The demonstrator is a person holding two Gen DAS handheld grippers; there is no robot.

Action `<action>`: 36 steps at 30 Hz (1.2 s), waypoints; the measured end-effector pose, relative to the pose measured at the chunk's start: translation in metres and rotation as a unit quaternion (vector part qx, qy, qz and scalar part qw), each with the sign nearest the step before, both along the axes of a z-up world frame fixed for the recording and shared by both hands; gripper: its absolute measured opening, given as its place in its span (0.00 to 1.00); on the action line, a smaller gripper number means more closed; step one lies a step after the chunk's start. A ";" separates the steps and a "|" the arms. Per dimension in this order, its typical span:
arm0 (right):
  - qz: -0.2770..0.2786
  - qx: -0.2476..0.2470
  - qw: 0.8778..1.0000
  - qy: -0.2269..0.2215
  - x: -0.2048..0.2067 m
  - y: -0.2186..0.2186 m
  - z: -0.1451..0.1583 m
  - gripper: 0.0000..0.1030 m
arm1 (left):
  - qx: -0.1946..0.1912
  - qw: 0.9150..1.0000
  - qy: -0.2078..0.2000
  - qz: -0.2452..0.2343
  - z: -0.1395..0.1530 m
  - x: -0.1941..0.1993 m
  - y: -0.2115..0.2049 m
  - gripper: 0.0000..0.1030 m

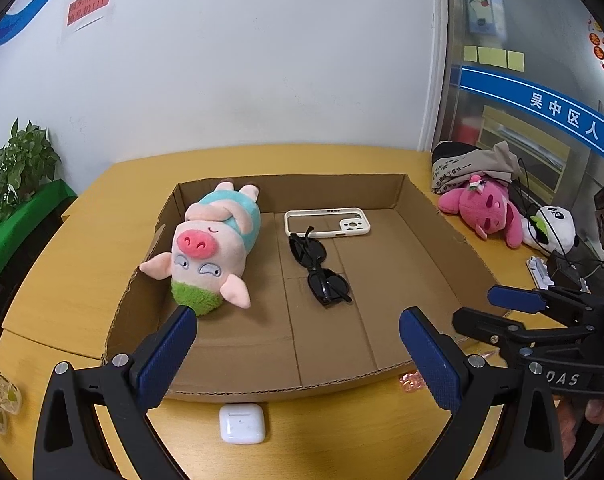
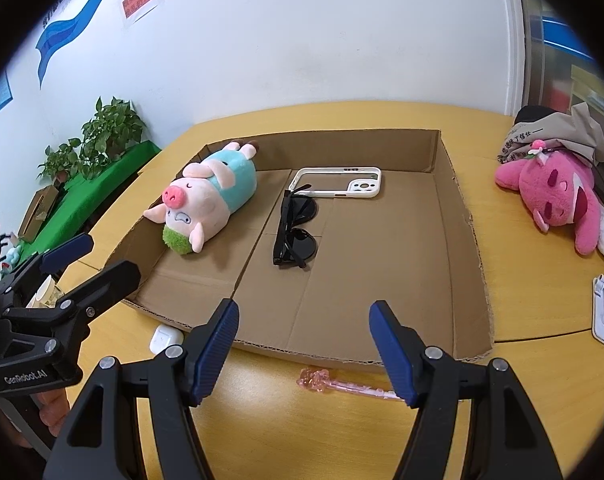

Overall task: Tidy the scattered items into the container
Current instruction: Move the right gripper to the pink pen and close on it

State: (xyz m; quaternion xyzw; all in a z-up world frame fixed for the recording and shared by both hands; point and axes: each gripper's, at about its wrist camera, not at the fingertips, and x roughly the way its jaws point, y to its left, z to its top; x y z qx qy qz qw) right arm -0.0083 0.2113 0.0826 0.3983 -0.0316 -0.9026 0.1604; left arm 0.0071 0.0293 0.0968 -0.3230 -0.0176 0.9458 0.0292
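1. The left gripper (image 1: 298, 344) hangs with its jaws apart and nothing between them, tilted down over the near wall of the box (image 1: 262, 388).
2. The right gripper (image 2: 303, 340) is likewise apart and empty, aimed over the same near wall; each tool shows at the edge of the other's view, so they sit side by side.
3. Ahead of both tools, inside the box, lie the pig (image 1: 210, 248), the sunglasses (image 1: 317, 268) and the phone case (image 1: 327, 222). These look already tidied, spread flat on the floor of the box so none is stacked on another.
4. The earbud case (image 1: 242, 424) sits on the table (image 1: 62, 264) just below the left jaws, outside the box and close against its near wall. It is probably the left tool's next pick, since the jaws straddle the spot above it.
5. The pink stick (image 2: 341, 386) lies on the table between and just under the right tool's fingertips, also outside the box. Its thin, flat shape would call for a low, narrow pinch.
6. The pink plush (image 2: 557, 196) and other things far to the right of the right tool stay well apart from the box; whether they belong to the task I cannot tell.
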 end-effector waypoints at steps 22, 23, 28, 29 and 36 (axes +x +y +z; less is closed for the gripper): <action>0.067 0.039 0.995 -0.055 0.018 0.075 -0.084 0.67 | 0.033 0.996 -0.083 -0.016 -0.072 0.027 -0.016 1.00; 0.080 0.055 0.994 -0.055 0.016 0.074 -0.088 0.67 | 0.036 0.995 -0.087 -0.023 -0.074 0.029 -0.009 1.00; 0.112 0.097 0.987 -0.059 0.004 0.078 -0.107 0.70 | 0.035 0.992 -0.111 -0.045 -0.090 0.034 0.023 1.00; 0.119 0.099 0.986 -0.062 0.002 0.079 -0.109 0.70 | 0.034 0.992 -0.114 -0.049 -0.092 0.035 0.027 1.00; 0.150 0.109 0.980 -0.070 0.018 0.061 -0.113 0.69 | 0.045 0.989 -0.123 -0.065 -0.092 0.033 0.032 1.00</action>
